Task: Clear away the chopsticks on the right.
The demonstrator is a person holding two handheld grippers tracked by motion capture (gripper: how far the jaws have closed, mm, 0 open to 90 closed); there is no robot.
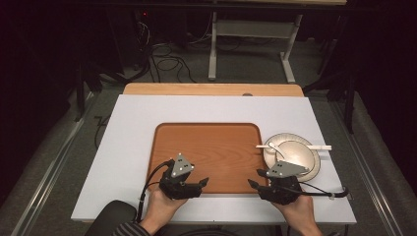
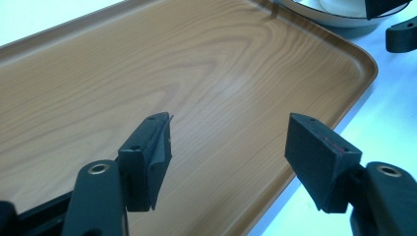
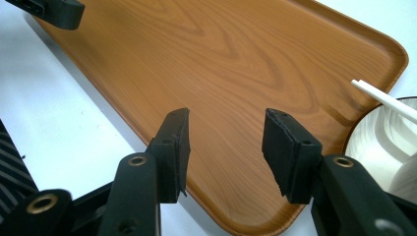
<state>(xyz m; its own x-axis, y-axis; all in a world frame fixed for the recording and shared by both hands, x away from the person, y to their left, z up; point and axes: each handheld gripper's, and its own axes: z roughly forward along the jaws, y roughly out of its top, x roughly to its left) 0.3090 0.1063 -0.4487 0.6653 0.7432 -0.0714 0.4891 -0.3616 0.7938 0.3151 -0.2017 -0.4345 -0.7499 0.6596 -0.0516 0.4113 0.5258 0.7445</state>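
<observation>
A wood-grain tray (image 1: 206, 142) lies empty in the middle of the white board. My left gripper (image 1: 199, 186) hovers over the tray's near left edge, jaws apart with nothing between them; in the left gripper view my left gripper (image 2: 228, 147) looks across the bare tray (image 2: 196, 64). My right gripper (image 1: 255, 178) sits at the tray's near right corner, also open and empty. In the right gripper view, my right gripper (image 3: 226, 142) frames the tray's edge (image 3: 221, 54). To the right of the tray stands a pale bowl on a plate (image 1: 295, 155) with a white chopstick (image 1: 295, 146) laid across it.
The white board (image 1: 128, 147) covers a wooden table (image 1: 211, 89). Its near edge runs just ahead of the person's hands. Beyond the table, cables (image 1: 167, 64) lie on the dark floor by a desk frame (image 1: 212, 49). A striped sleeve (image 3: 12, 167) shows at the near left.
</observation>
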